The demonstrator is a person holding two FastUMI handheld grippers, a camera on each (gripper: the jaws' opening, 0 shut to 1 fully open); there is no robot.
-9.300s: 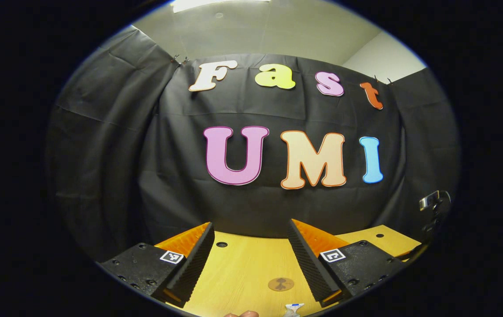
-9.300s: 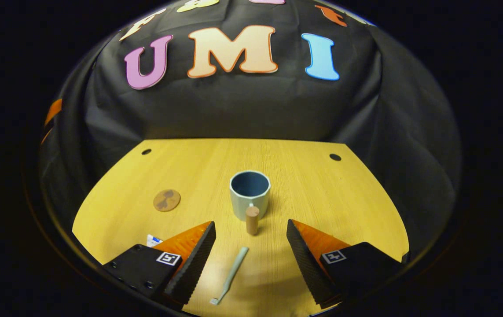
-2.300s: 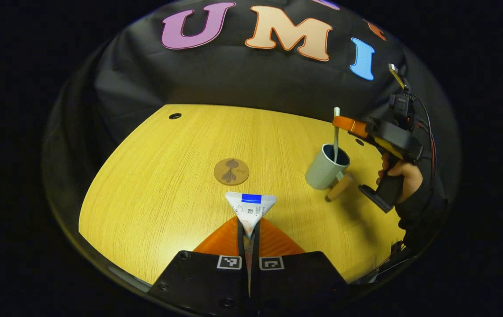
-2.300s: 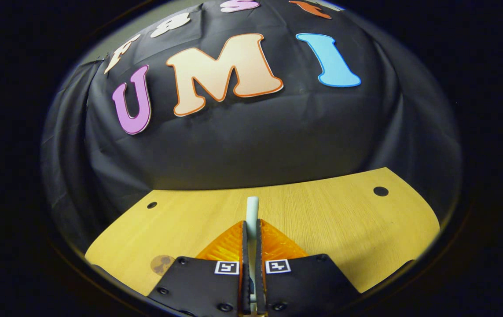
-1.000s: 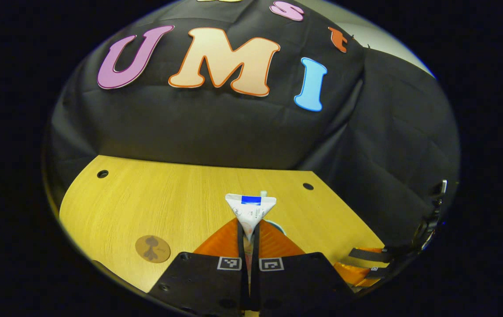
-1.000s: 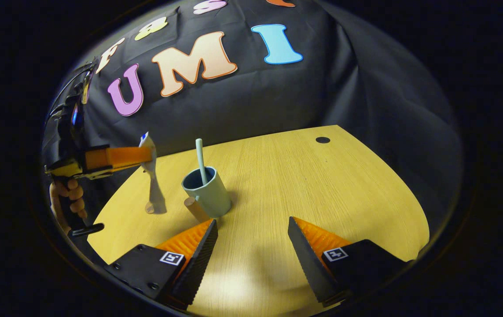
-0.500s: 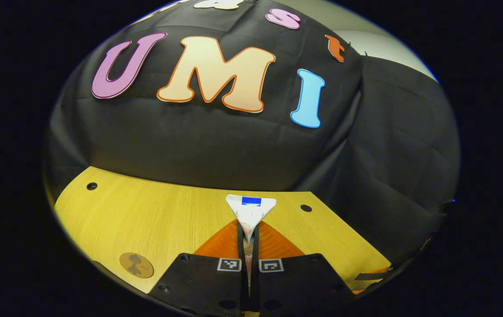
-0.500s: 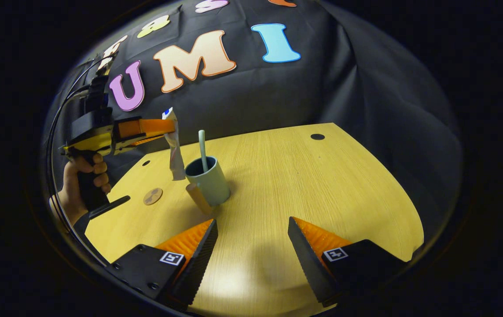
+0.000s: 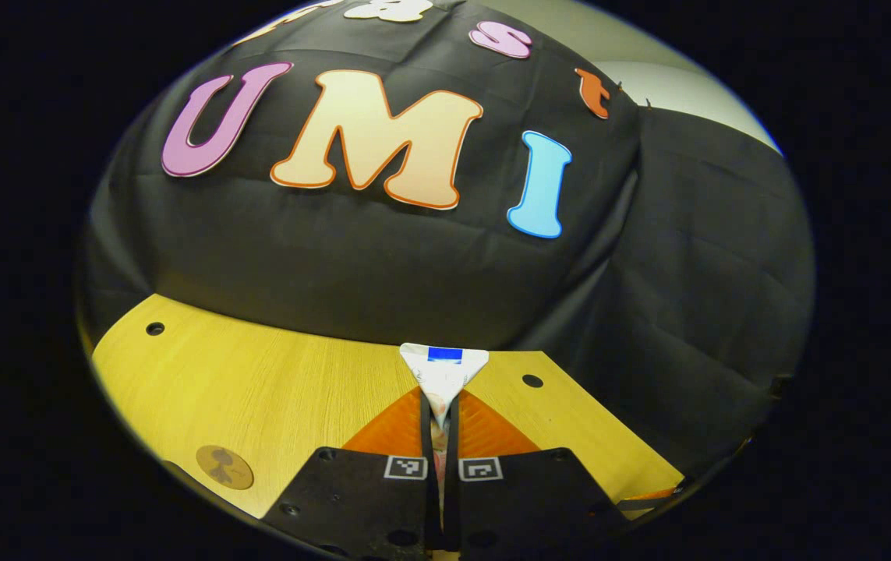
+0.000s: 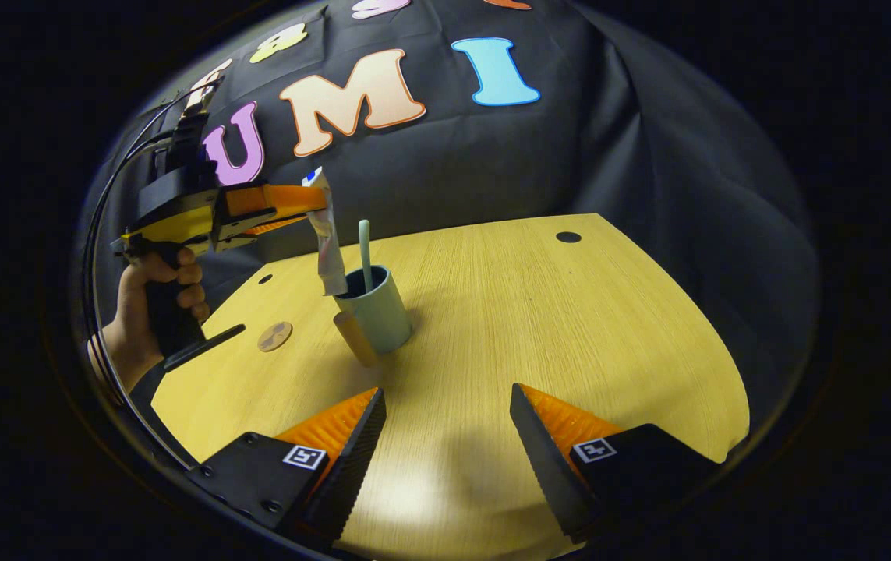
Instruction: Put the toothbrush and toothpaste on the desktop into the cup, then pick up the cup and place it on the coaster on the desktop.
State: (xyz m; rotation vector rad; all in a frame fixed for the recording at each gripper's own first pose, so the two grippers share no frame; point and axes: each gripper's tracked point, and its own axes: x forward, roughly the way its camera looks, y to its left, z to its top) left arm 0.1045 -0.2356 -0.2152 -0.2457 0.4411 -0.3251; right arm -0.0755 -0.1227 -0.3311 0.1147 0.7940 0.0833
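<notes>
In the right gripper view a pale green cup [image 10: 380, 313] with a wooden handle stands on the yellow desktop [image 10: 539, 327], and a light green toothbrush [image 10: 365, 243] sticks up out of it. The white toothpaste tube [image 10: 326, 234] hangs just above the cup's left rim, pinched at its flat end by my left gripper [image 10: 312, 199]. My right gripper [image 10: 445, 405] is open over bare desktop in front of the cup. In the left gripper view the left gripper [image 9: 440, 405] is shut on the tube's crimped end [image 9: 443, 366]. A round brown coaster [image 9: 224, 467] lies at lower left.
A person's hand [image 10: 155, 292] holds the left gripper's handle at the left in the right gripper view. The coaster [image 10: 275, 336] lies left of the cup. Small dark holes [image 10: 568, 237] mark the desktop near its far edge. Black cloth closes off the back.
My left gripper has carried the toothpaste rightward to just above the cup's rim. The right gripper stays open and nearly still. The toothbrush remains standing in the cup.
</notes>
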